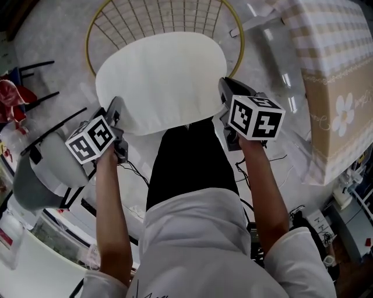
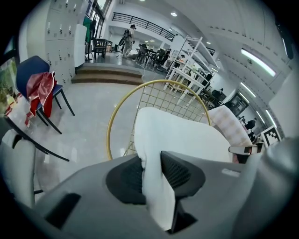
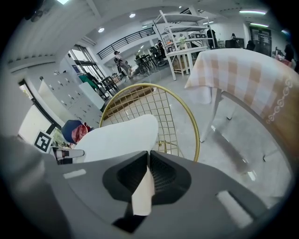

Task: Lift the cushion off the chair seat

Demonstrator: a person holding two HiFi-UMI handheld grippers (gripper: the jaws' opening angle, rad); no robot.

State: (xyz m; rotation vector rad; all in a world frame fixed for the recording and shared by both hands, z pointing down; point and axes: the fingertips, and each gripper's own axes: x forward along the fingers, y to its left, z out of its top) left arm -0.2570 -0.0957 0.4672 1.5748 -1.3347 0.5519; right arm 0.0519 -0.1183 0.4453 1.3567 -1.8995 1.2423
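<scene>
A white round cushion (image 1: 160, 78) hangs in the air over the gold wire chair (image 1: 169, 17), held by both its near corners. My left gripper (image 1: 118, 125) is shut on the cushion's left edge; in the left gripper view the white fabric (image 2: 156, 186) is pinched thick between the black pads. My right gripper (image 1: 224, 105) is shut on the right edge, and in the right gripper view a thin fold of cushion (image 3: 144, 191) sits between its pads (image 3: 161, 175). The chair's gold rim (image 3: 187, 116) and mesh show behind the cushion (image 3: 117, 137).
A table with a checked beige cloth (image 1: 335, 70) stands close on the right. A grey chair (image 1: 35, 174) and a dark-legged chair with red cloth (image 1: 11, 96) stand on the left. Cables (image 1: 137, 171) lie on the pale floor near the person's legs.
</scene>
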